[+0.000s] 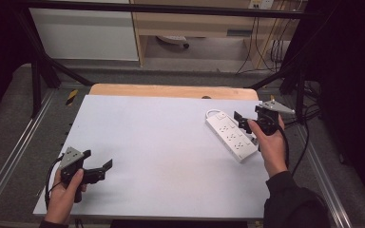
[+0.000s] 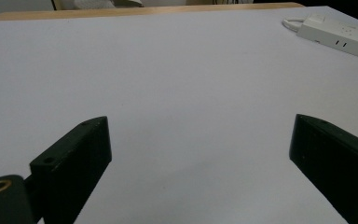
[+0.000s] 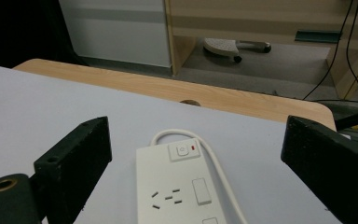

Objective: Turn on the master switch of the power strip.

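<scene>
The left gripper point(image 1: 97, 166) hovers low at the table's point(image 1: 161, 156) near left corner, jaws wide apart and empty. The right gripper point(image 1: 247, 118), likewise spread, straddles the power strip point(image 1: 230, 135) toward the far right. A sound grasp would likely close squarely across its smooth, rigid white plastic body, clear of the looped cord point(image 3: 216, 161).

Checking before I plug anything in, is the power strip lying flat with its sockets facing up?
Yes. The power strip lies flat on the table, with its sockets and switch facing up.
</scene>
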`<state>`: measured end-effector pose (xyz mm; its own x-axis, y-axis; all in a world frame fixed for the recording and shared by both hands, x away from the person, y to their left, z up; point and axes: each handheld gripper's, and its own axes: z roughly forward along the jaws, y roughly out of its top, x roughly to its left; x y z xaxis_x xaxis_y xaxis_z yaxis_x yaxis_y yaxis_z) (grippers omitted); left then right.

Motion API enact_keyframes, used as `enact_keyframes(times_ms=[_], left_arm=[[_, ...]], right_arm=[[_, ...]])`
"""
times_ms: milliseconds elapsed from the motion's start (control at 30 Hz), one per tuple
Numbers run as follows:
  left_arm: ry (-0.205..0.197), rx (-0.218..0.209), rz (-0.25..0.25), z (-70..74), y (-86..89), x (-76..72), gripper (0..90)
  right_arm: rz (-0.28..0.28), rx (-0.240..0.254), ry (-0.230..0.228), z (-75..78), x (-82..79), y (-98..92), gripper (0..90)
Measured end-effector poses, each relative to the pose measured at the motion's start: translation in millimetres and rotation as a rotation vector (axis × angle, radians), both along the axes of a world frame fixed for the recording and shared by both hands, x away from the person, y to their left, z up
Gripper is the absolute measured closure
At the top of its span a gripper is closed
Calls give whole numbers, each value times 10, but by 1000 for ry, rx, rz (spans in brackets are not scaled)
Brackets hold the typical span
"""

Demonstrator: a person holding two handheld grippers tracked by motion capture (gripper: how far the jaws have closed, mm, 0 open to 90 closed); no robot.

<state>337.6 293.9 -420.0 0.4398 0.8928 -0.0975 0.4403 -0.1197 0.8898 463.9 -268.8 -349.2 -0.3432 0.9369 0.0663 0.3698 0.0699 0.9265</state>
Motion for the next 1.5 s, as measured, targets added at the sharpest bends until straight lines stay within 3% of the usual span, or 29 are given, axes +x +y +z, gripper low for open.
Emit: enact_keyframes(times_ms=[367,700,800,1000,1500], left_arm=[[0,-1,-1,0,-8,2,55],[5,-3,-6,-2,-16,8,58],[5,-3,-5,-2,-8,12,58],[6,-5,-7,-6,-16,13,57],[11,-7,-12,-11,-13,19,58]], right_arm=[[-63,20,-6,-25,320,-38,91],[-106,40,-3,-71,492,-29,205],[-108,68,-6,-63,532,-18,231],[-113,45,-7,-50,607,2,269],[-126,-6,-17,-103,775,142,594]])
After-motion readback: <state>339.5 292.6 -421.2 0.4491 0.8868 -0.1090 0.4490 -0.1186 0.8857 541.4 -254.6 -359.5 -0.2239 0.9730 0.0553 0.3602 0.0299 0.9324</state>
